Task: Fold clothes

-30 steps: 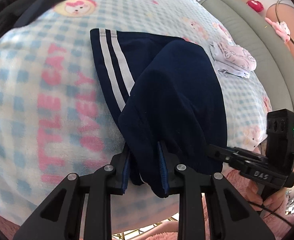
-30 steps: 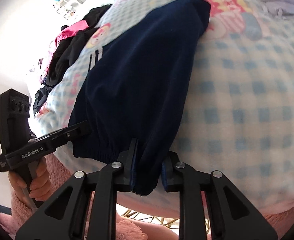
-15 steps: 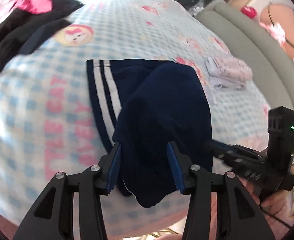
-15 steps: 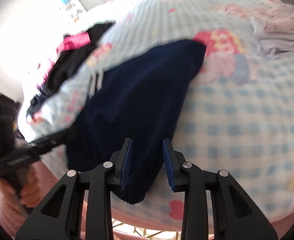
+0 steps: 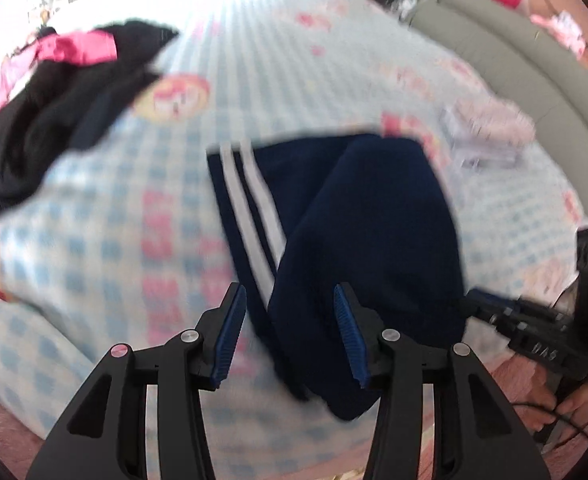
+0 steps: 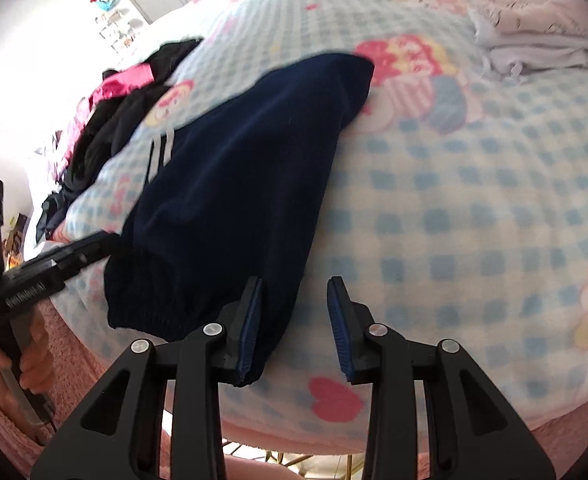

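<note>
Navy trousers (image 5: pixel 365 240) with two white side stripes (image 5: pixel 250 216), folded over on themselves, lying flat on the blue-checked blanket, elastic waistband (image 6: pixel 154 312) at the near edge, folded end pointing away.

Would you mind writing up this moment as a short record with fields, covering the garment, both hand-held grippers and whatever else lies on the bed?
garment: navy trousers with white side stripes, folded over, lying on the checked blanket
left hand-held gripper: open, nothing held, over the near end of the trousers
right hand-held gripper: open, nothing held, at the trousers' near right edge
other clothes: black and pink pile far left; pale folded garment far right
image quality: left view blurred
</note>
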